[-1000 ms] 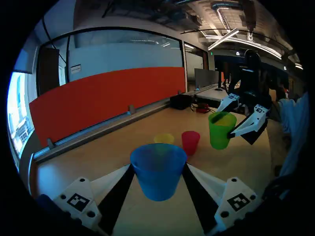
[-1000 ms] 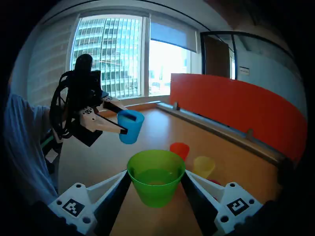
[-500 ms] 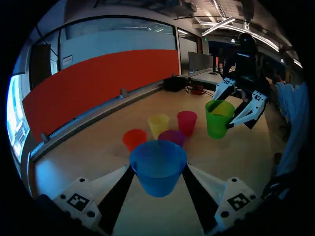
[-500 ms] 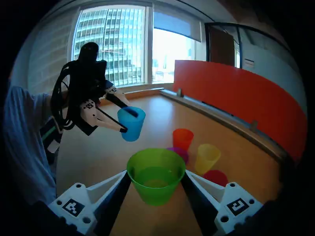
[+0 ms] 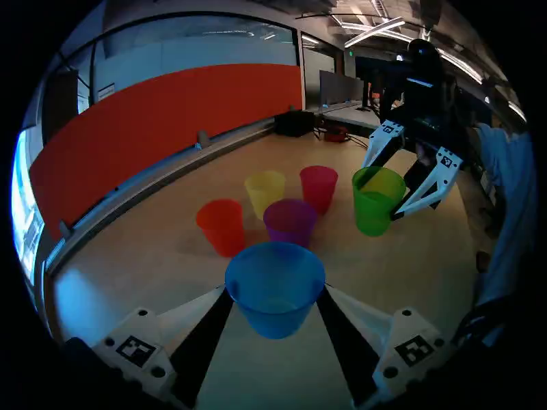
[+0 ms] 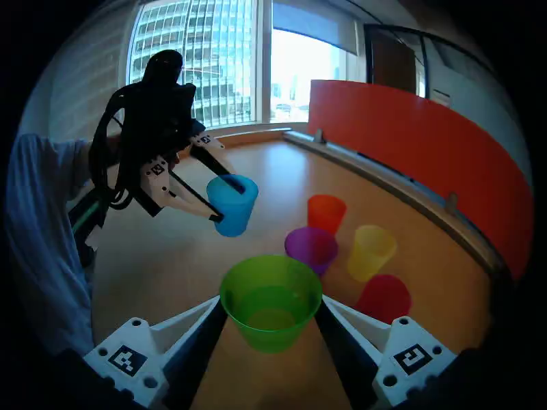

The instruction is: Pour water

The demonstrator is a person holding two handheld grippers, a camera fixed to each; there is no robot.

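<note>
My left gripper [image 5: 275, 301] is shut on a blue cup [image 5: 275, 287], held upright above the wooden table [image 5: 164, 260]. In the right gripper view the same blue cup [image 6: 232, 203] hangs at mid left in the left gripper [image 6: 222, 198]. My right gripper [image 6: 271, 316] is shut on a green cup [image 6: 271, 301] with water in its bottom. In the left gripper view the green cup [image 5: 376, 200] sits at right between the right gripper's fingers [image 5: 380, 147].
Four cups stand grouped on the table: orange [image 5: 221, 226], yellow [image 5: 264, 192], purple [image 5: 290, 222] and red [image 5: 318, 188]. An orange partition [image 5: 157, 116] runs along the table's far side. A person's sleeve [image 6: 41, 239] is at left. Windows [image 6: 205, 61] lie behind.
Both grippers have tipped downward toward the table with their cups. The group of standing cups has come into full view below them, and the two held cups look nearer each other.
</note>
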